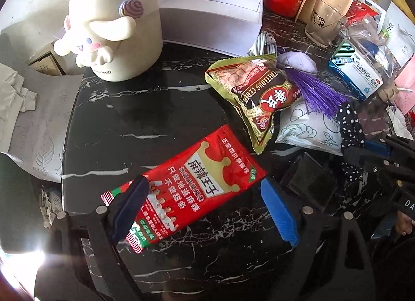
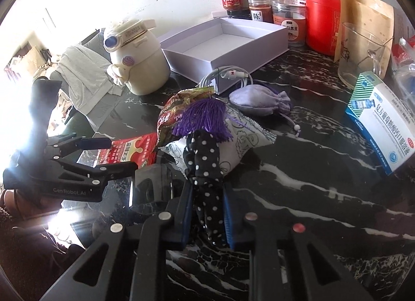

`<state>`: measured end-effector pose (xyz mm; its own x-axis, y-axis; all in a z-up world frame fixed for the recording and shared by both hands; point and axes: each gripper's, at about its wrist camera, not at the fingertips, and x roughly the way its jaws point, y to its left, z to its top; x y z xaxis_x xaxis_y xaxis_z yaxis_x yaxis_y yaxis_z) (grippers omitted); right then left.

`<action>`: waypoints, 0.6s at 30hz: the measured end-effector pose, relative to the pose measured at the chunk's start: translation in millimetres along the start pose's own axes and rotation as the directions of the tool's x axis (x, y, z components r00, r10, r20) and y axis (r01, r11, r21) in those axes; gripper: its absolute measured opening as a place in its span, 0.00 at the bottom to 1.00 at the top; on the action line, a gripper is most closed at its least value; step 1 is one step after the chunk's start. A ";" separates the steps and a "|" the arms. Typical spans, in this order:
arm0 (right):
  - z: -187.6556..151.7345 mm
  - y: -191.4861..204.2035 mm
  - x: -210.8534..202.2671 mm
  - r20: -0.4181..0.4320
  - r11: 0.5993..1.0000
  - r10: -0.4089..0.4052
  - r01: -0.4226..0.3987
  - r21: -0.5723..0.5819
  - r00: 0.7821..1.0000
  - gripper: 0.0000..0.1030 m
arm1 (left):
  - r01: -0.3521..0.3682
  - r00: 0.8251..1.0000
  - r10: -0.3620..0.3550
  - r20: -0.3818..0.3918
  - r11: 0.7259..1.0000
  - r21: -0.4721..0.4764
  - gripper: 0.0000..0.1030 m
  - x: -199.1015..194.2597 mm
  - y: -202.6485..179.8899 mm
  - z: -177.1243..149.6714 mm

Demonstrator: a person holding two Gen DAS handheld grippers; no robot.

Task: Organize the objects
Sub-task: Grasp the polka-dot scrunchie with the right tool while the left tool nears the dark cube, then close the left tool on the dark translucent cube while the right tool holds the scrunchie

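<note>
A red snack packet [image 1: 186,189] lies flat on the black marble table [image 1: 145,119]. My left gripper [image 1: 205,207] is open, its fingers either side of the packet's lower end, the left pad [image 1: 129,205] over it; the packet also shows in the right wrist view [image 2: 129,153], with the left gripper [image 2: 114,152] around it. My right gripper [image 2: 207,210] is shut on a black polka-dot cloth [image 2: 207,171], also visible in the left wrist view [image 1: 350,132]. A gold-and-red cereal bag [image 1: 256,91], a purple tassel [image 2: 202,117] and a white patterned pouch [image 1: 308,127] lie together.
An open white box [image 2: 228,41] stands at the back beside a cream cartoon jar [image 1: 114,26]. Jars [image 2: 259,8], a red canister [image 2: 321,21], a glass cup [image 2: 363,52] and a blue-white medicine box [image 2: 384,119] fill the right. A lilac drawstring bag [image 2: 259,101] and white cable [image 2: 228,78] lie mid-table.
</note>
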<state>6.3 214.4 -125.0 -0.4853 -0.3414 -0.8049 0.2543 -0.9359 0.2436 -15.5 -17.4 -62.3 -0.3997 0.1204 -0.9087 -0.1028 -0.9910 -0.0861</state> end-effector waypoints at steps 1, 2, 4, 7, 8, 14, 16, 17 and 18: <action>-0.2 0.2 -0.6 -0.001 1.000 -0.005 0.005 -0.002 1.000 0.20 | -0.001 1.000 0.001 -0.001 1.000 0.007 0.85 0.7 -0.2 1.0; -0.8 0.3 -1.7 0.000 1.000 -0.007 0.007 -0.001 1.000 0.20 | -0.003 1.000 0.003 0.001 1.000 0.015 0.85 1.1 -0.7 1.7; -1.9 -1.7 -2.9 -0.002 1.000 -0.012 0.012 0.006 1.000 0.20 | -0.003 1.000 0.003 0.001 1.000 0.030 0.85 2.1 -1.0 3.0; -4.1 -3.7 -5.6 0.000 1.000 -0.018 0.018 0.012 1.000 0.19 | 0.008 1.000 -0.008 0.003 0.999 0.050 0.85 1.7 0.0 4.1; -4.9 -3.8 -6.8 0.001 1.000 -0.020 0.020 0.013 1.000 0.19 | 0.013 1.000 -0.013 0.004 0.998 0.053 0.85 1.2 0.5 4.5; -12.1 -7.7 -9.7 -0.005 0.999 -0.039 0.039 0.024 0.999 0.18 | 0.093 0.995 -0.094 0.018 0.994 0.063 0.85 -8.5 -3.2 5.0; -14.8 -9.6 -9.6 -0.008 0.999 -0.042 0.042 0.033 0.999 0.18 | 0.110 0.993 -0.113 0.034 0.991 0.076 0.85 -14.2 -8.8 4.6; -16.0 -10.4 -9.6 -0.010 0.998 -0.044 0.044 0.037 0.999 0.18 | 0.118 0.992 -0.122 0.040 0.990 0.083 0.85 -16.9 -11.8 4.3; -17.5 -11.2 -9.6 -0.012 0.998 -0.045 0.046 0.040 0.999 0.18 | 0.131 0.990 -0.135 0.046 0.987 0.090 0.85 -20.3 -15.4 3.6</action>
<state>22.7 229.7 -129.5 -0.4865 -0.2975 -0.8214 0.1980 -0.9533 0.2280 -9.1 -4.3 -41.1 -0.4240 0.2559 -0.8687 -0.2355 -0.9574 -0.1671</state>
